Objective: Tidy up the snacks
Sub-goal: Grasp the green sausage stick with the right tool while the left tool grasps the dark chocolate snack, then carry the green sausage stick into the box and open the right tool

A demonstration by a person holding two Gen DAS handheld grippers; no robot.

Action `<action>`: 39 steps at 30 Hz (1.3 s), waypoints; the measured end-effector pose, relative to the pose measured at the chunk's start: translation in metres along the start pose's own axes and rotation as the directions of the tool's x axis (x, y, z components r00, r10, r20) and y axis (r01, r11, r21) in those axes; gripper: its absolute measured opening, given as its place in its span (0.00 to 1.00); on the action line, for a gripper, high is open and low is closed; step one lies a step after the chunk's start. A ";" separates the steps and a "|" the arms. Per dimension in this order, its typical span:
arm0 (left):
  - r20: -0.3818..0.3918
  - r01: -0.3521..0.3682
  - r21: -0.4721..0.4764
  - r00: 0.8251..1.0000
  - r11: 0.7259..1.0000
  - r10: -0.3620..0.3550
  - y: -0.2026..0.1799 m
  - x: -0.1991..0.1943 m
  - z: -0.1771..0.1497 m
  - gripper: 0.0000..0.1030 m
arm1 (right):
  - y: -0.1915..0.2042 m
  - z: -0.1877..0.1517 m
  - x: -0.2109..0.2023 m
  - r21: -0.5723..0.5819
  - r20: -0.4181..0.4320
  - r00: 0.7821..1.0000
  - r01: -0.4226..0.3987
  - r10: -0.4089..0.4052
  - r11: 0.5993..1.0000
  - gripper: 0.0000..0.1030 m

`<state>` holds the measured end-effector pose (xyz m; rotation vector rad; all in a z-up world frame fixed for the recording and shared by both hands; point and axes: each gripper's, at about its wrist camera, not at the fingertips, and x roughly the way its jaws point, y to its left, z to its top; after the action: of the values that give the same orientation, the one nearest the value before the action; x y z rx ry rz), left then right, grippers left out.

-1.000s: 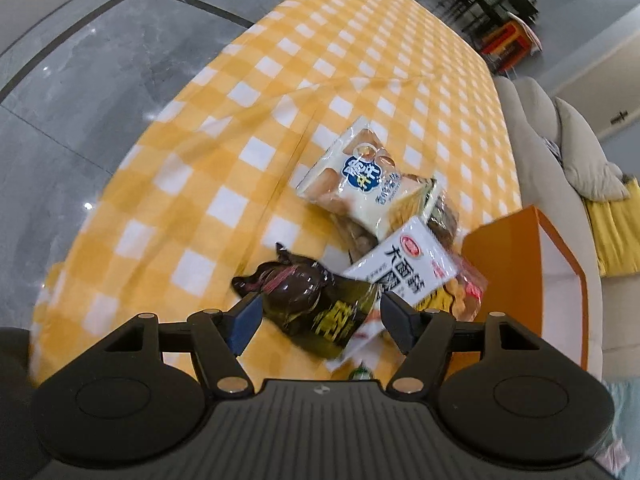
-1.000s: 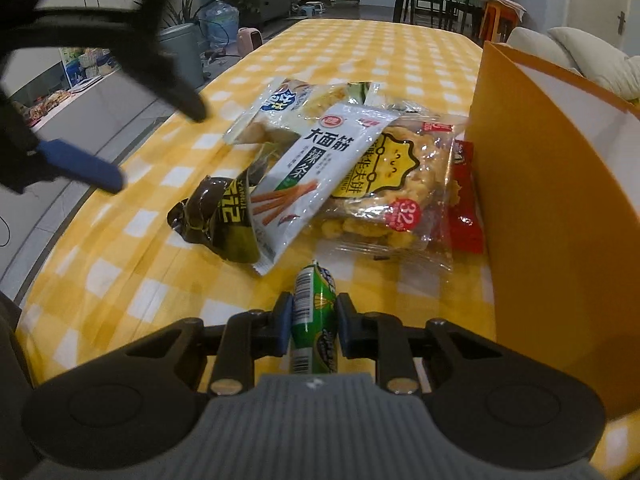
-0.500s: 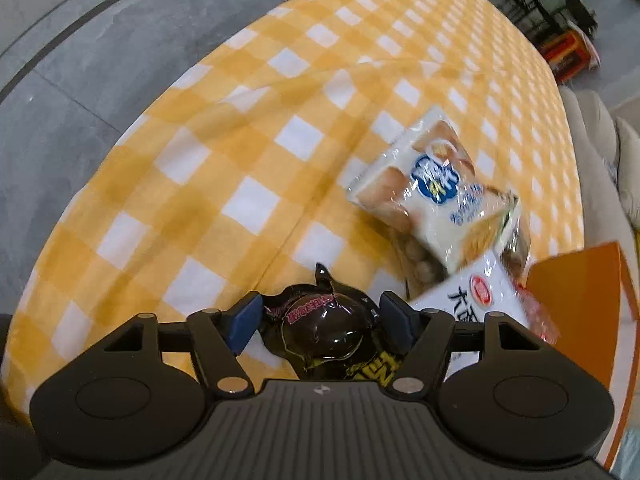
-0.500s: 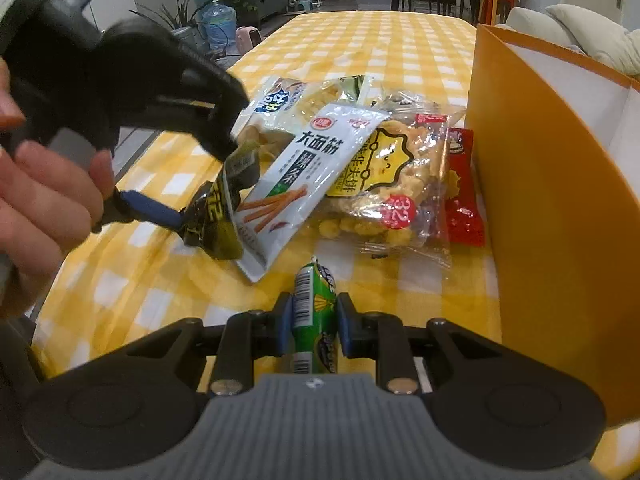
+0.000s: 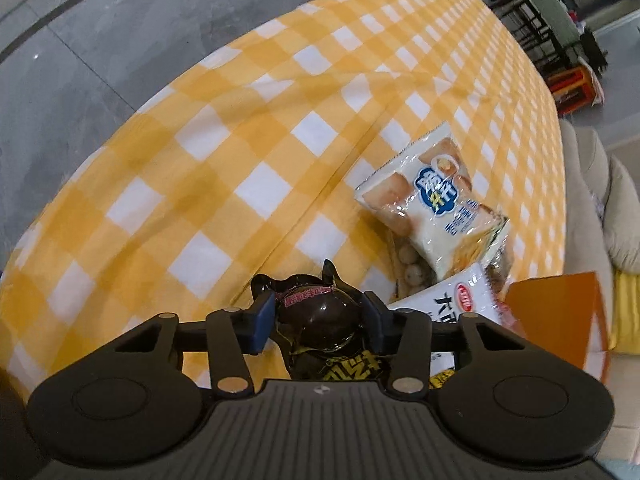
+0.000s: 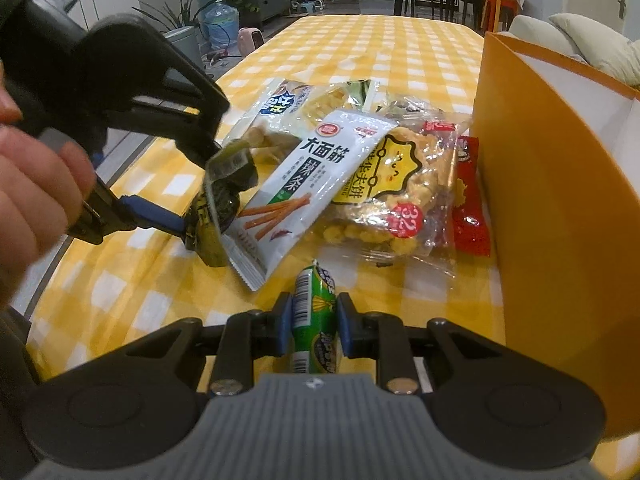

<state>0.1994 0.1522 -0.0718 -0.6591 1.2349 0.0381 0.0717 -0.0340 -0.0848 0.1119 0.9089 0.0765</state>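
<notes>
Both jaws are closed on snacks: the left gripper [image 5: 320, 316] holds a dark brown packet [image 5: 318, 322], lifted beside the pile, and the right gripper [image 6: 314, 322] holds a green sausage stick [image 6: 314, 320] near the orange box [image 6: 560, 208] on the yellow checked tablecloth [image 5: 240, 152].

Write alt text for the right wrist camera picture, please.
The right gripper is shut on a green snack tube above a yellow checked tablecloth. Ahead lies a snack packet pile beside an orange box; the left gripper clamps a dark packet.

The orange box [image 6: 560, 208] runs off the frame's right edge; the white strip packet [image 6: 304, 184] hides the pile beneath
</notes>
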 end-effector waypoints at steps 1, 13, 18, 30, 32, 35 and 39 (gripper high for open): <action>-0.001 0.008 -0.009 1.000 1.000 -0.008 0.001 -0.001 0.001 0.51 | 0.000 0.000 0.000 0.003 -0.001 1.000 0.000 0.000 1.000 0.21; 0.044 0.066 -0.004 0.997 0.998 -0.066 0.001 -0.019 -0.001 0.50 | -0.003 0.001 -0.002 0.029 -0.010 1.000 -0.012 0.012 0.999 0.20; 0.066 0.105 0.014 0.992 0.994 -0.106 0.001 -0.034 -0.003 0.50 | -0.003 0.003 -0.011 0.043 0.024 1.000 -0.020 0.019 0.999 0.20; 0.142 0.258 0.140 0.950 0.956 -0.277 -0.021 -0.089 -0.014 0.50 | -0.026 0.041 -0.083 0.125 0.181 0.977 -0.135 0.111 0.983 0.20; 0.138 0.287 0.155 0.941 0.945 -0.308 -0.025 -0.095 -0.017 0.50 | -0.040 0.051 -0.104 0.150 0.240 0.964 -0.153 0.114 0.977 0.20; 0.122 0.325 0.177 0.929 0.929 -0.349 -0.033 -0.099 -0.023 0.50 | -0.070 0.066 -0.133 0.208 0.301 0.948 -0.173 0.105 0.963 0.20; 0.098 0.362 0.205 0.917 0.909 -0.387 -0.046 -0.100 -0.031 0.50 | -0.130 0.077 -0.165 0.340 0.341 0.939 -0.164 0.041 0.926 0.20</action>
<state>0.1544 0.1314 0.0316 -0.7118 0.9486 -0.3439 0.0337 -0.1864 0.0746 0.5071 0.5718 -0.0143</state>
